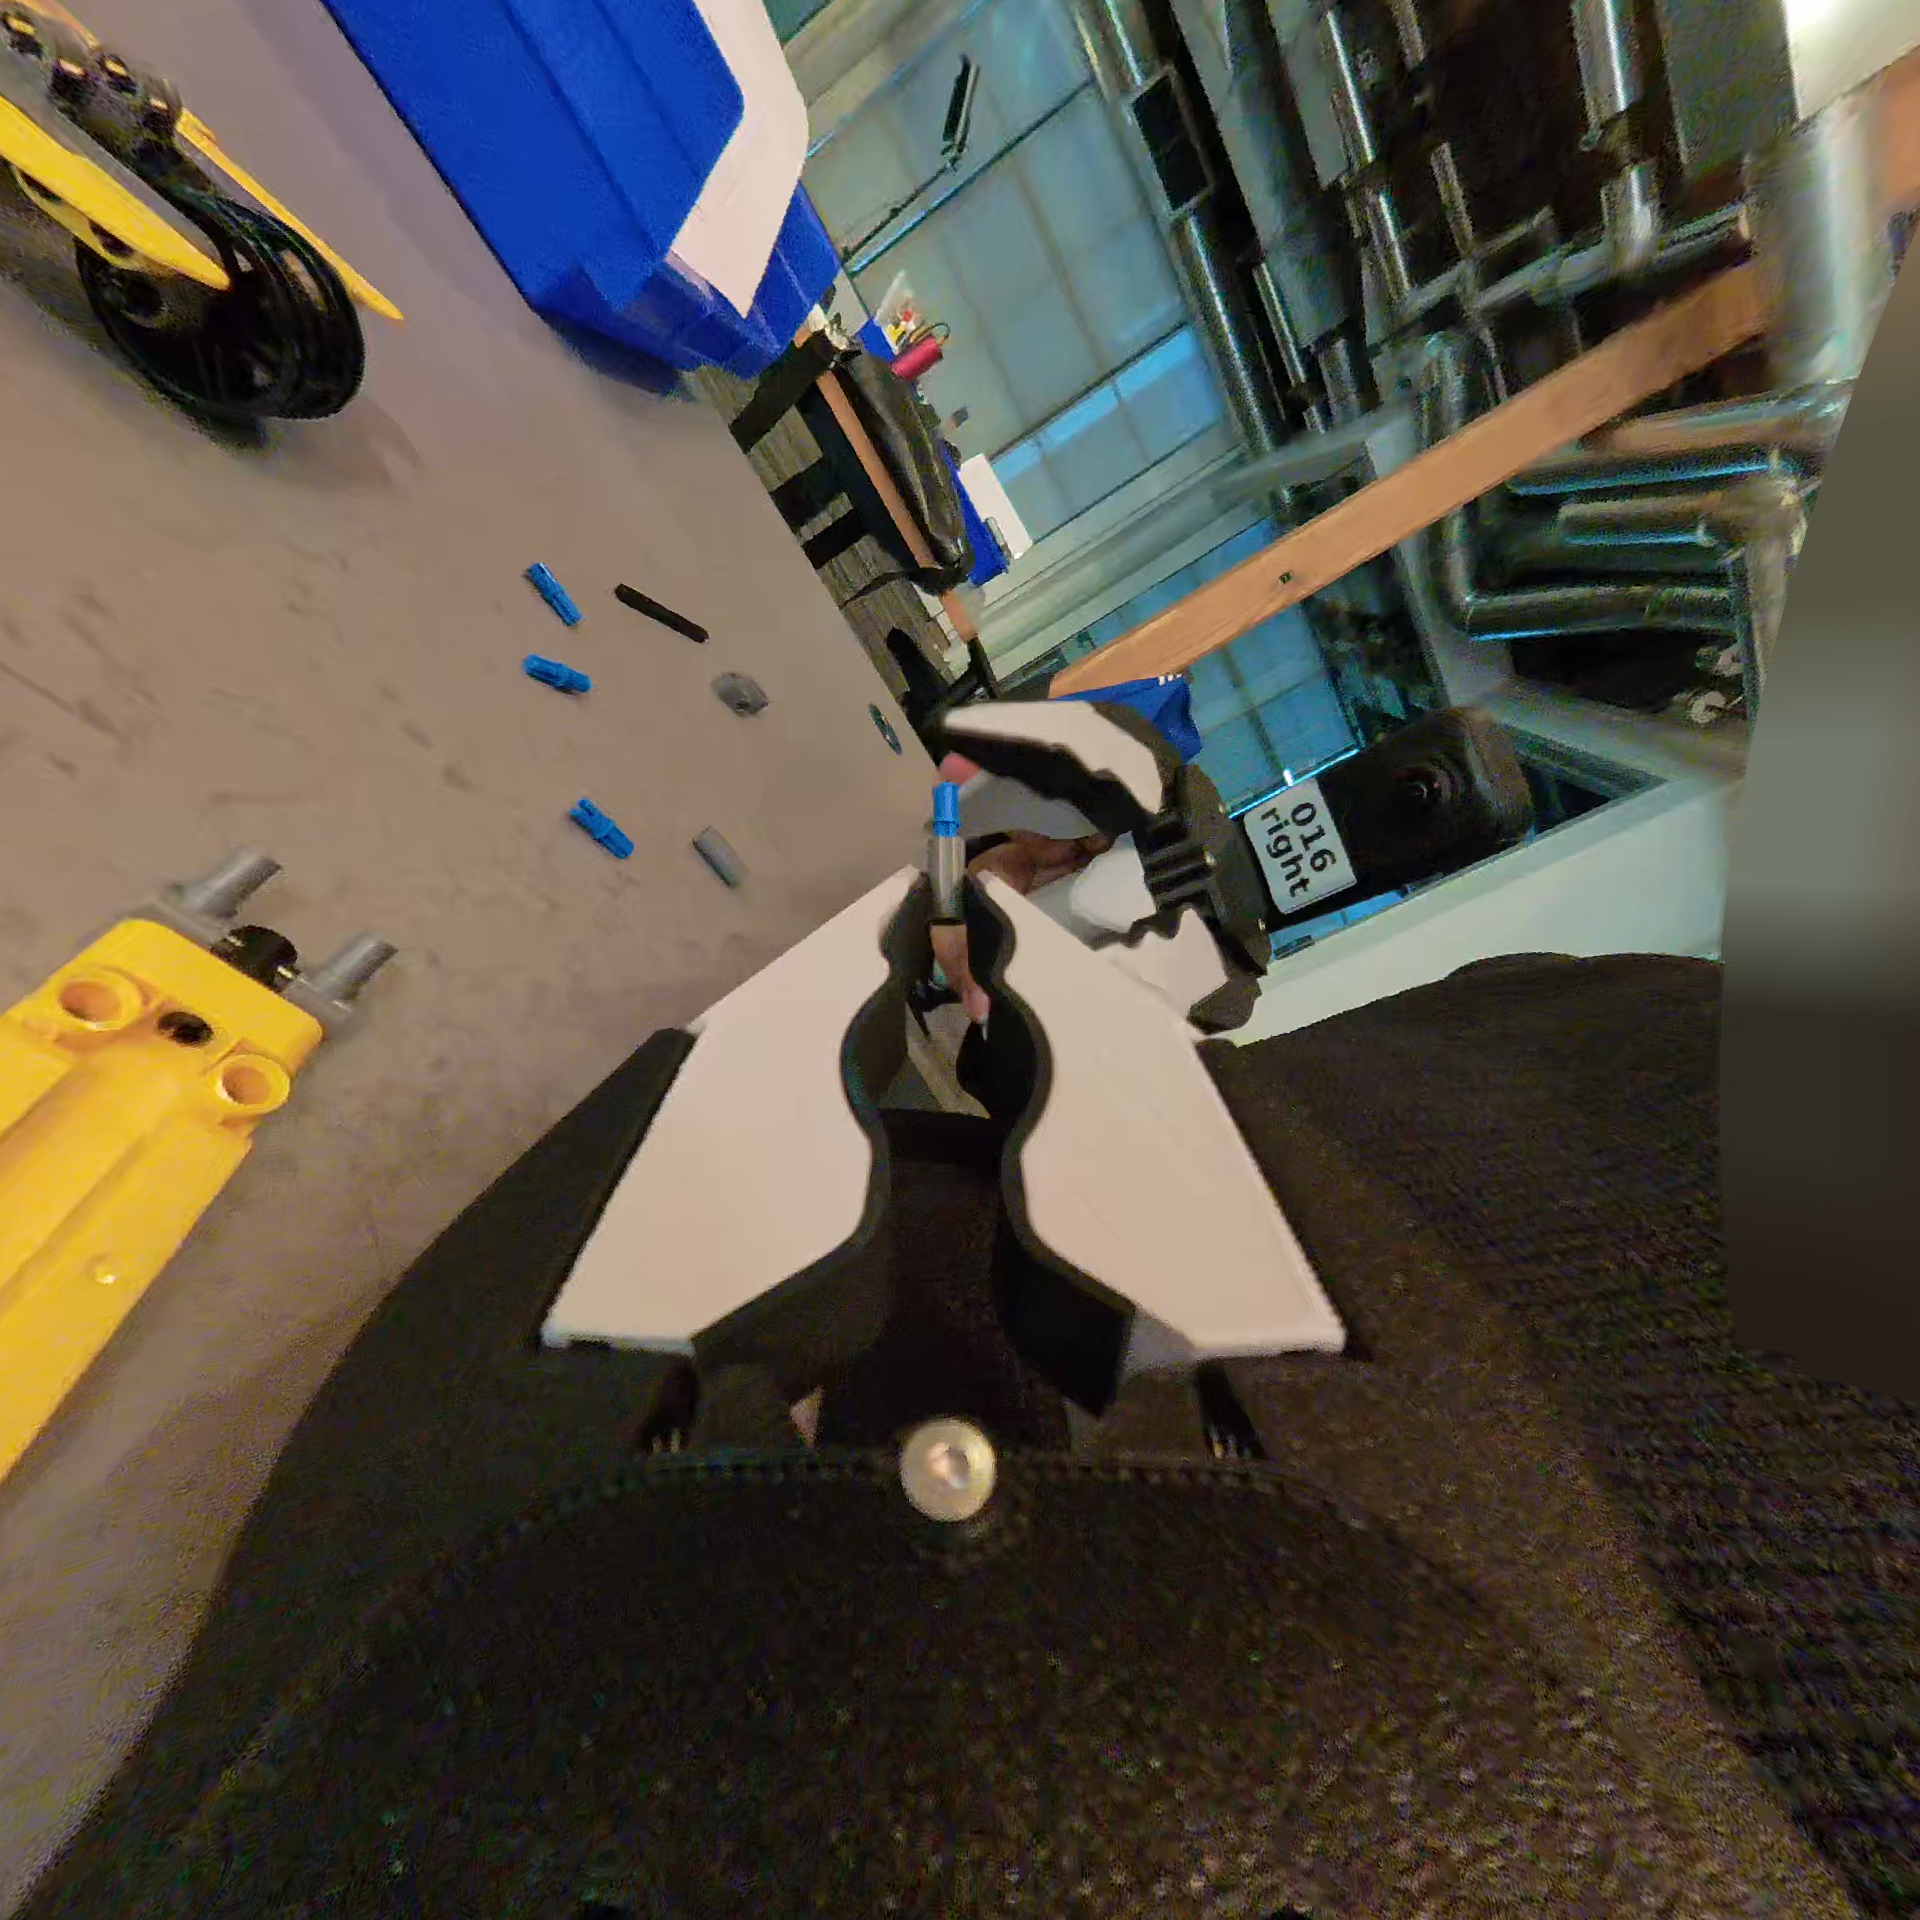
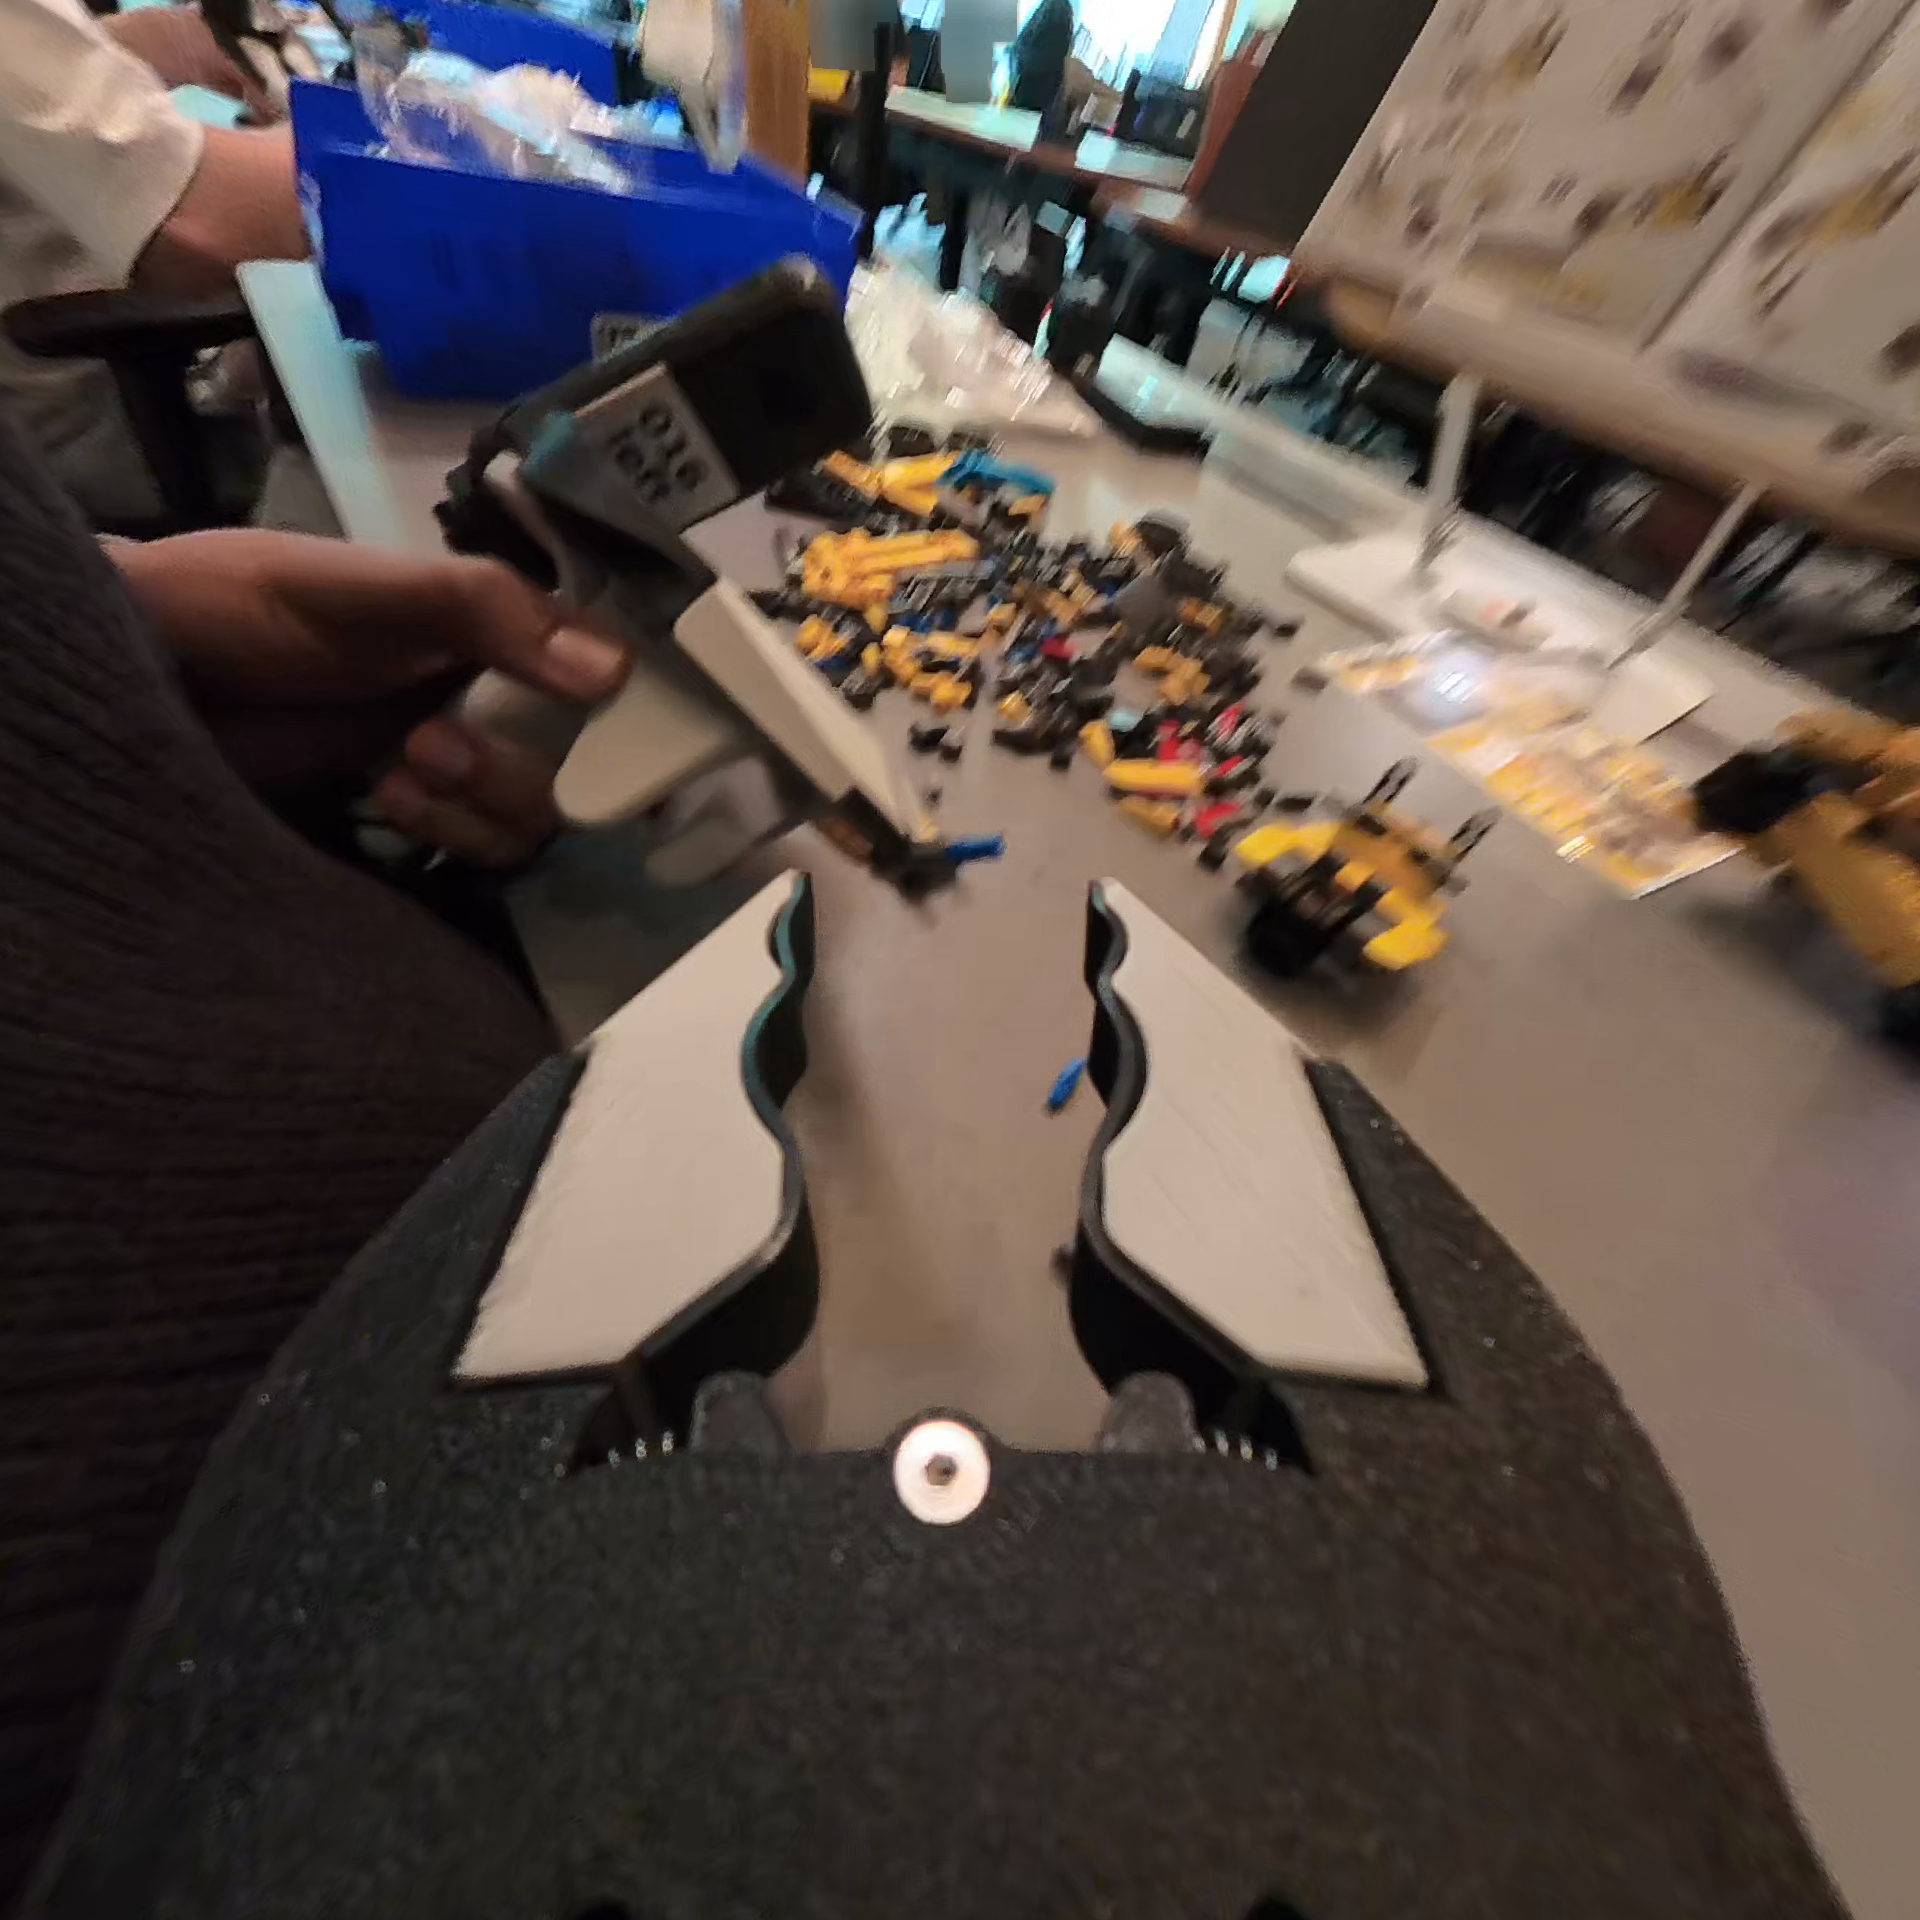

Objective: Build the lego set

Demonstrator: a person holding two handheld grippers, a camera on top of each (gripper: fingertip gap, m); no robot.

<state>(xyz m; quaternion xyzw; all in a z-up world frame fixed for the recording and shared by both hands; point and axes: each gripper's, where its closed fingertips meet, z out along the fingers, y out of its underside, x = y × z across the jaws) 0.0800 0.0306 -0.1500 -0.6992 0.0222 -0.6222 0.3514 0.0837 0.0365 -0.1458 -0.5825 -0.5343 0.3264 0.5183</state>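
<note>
My left gripper [image 1: 948, 891] is shut on a small grey sleeve with a blue pin [image 1: 944, 821] sticking out of its tip, held up off the grey table [image 1: 312, 644]. The right wrist view shows it too, blurred, with a hand around its handle and the blue pin [image 2: 975, 848] at its tip. My right gripper [image 2: 951, 909] is open and empty, just behind and below the left gripper's tip. It shows in the left wrist view [image 1: 1049, 774] right beyond the held piece. A loose blue pin [image 2: 1064, 1086] lies on the table between my right fingers.
Loose blue pins [image 1: 601, 828], a black axle [image 1: 660, 613] and grey sleeves [image 1: 740, 693] lie on the table. A yellow block [image 1: 125, 1122] and a wheeled assembly [image 1: 223, 312] sit at the left. Beyond are a pile of parts [image 2: 1039, 644], a yellow model [image 2: 1351, 883], a booklet [image 2: 1538, 758] and a blue bin [image 2: 499, 260]. My two grippers' fingertips are within a few centimetres of each other.
</note>
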